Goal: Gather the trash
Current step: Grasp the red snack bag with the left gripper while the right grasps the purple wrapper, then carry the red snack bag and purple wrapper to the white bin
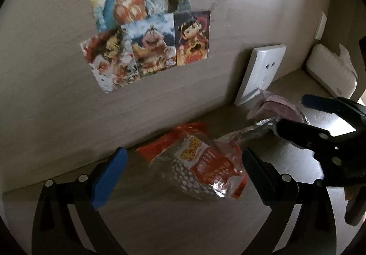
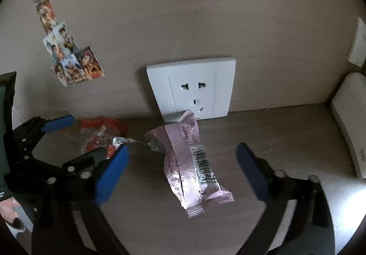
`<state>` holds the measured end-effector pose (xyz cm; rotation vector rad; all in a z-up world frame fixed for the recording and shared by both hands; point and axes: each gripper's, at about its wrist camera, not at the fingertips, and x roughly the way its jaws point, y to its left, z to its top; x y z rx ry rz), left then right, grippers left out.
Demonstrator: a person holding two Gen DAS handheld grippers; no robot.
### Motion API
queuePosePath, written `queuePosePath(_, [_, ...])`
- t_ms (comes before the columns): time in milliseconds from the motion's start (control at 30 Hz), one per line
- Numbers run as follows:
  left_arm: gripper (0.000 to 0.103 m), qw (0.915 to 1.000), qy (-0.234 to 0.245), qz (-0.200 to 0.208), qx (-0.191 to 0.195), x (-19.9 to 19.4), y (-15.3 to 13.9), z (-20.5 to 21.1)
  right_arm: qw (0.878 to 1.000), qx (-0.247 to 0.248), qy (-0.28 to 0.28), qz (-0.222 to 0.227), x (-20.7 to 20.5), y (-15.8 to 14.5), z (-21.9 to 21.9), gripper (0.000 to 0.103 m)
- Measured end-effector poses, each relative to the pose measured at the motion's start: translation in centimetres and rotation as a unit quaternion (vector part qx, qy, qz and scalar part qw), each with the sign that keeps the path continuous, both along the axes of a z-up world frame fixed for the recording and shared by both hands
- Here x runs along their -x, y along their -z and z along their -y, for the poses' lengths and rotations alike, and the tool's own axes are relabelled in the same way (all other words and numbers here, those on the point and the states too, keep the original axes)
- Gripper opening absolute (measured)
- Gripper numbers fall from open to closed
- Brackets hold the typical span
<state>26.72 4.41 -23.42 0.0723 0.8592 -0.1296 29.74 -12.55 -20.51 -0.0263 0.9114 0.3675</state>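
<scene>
A crumpled red and clear snack wrapper (image 1: 205, 168) lies on the wooden tabletop (image 1: 160, 209) near the wall. My left gripper (image 1: 183, 174) is open and straddles it, its blue pads (image 1: 109, 177) clear of the wrapper on both sides. To the right lies a pink foil wrapper (image 2: 194, 163) with a barcode, its far end by the wall socket. My right gripper (image 2: 183, 174) is open around it without touching. Each view catches the other tool: the right gripper (image 1: 291, 113) over the pink wrapper (image 1: 274, 108), the left gripper (image 2: 87, 138) over the red wrapper (image 2: 100, 133).
A white wall socket (image 2: 192, 88) sits just above the tabletop behind the pink wrapper. Several cartoon picture cards (image 1: 146, 26) are stuck on the wall. A white padded object (image 2: 350, 122) stands at the right edge. The two grippers are close side by side.
</scene>
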Motion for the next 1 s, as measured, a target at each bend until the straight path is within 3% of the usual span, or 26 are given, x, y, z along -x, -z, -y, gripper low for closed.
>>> queuePosePath(33, [0.090,1.0000,0.002,-0.005,0.001,-0.1,0.2,0.1,1.000,-0.001,-0.003,-0.007,-0.2,0.2,-0.1,0.073])
queuePosePath(67, [0.077,0.9999,0.007,-0.013,0.005,-0.4,0.5,0.2,1.000,0.001,-0.005,-0.017,-0.4,0.7,-0.3,0.059])
queuePosePath(100, [0.073,0.9998,0.007,-0.018,0.006,-0.5,0.8,0.2,1.000,-0.001,-0.009,-0.024,-0.4,0.9,-0.4,0.050])
queuePosePath(133, [0.064,0.9994,0.013,-0.026,0.017,-0.6,1.0,0.2,0.999,-0.001,-0.011,-0.033,-0.5,1.3,-0.5,0.032])
queuePosePath(167, [0.051,0.9990,0.019,-0.029,0.030,-0.6,1.0,0.2,0.999,0.003,-0.008,-0.035,-0.5,1.5,-0.6,0.024])
queuePosePath(200, [0.046,0.9983,0.023,-0.033,0.042,-0.6,0.9,0.3,0.999,-0.001,-0.007,-0.032,-0.2,1.5,-0.5,0.022])
queuePosePath(233, [0.031,0.9979,0.027,-0.036,0.047,-0.6,0.9,0.3,0.999,-0.005,-0.007,-0.032,0.0,1.4,-0.5,0.017])
queuePosePath(267, [0.024,0.9977,0.033,-0.034,0.048,-0.4,0.7,0.6,1.000,-0.008,-0.001,-0.026,0.3,1.1,-0.3,0.014])
queuePosePath(367, [0.020,0.9987,0.041,-0.018,0.025,0.7,-0.1,1.3,1.000,-0.016,0.019,-0.011,1.3,0.1,0.7,0.006])
queuePosePath(667, [0.020,0.9979,0.044,0.024,0.042,6.5,-6.2,-0.8,0.995,-0.062,0.063,0.050,6.1,-6.3,4.8,0.006])
queuePosePath(1000, [0.020,0.9916,0.114,0.053,0.034,11.2,-9.6,5.6,0.988,-0.068,0.099,0.100,13.9,-11.1,9.5,0.006])
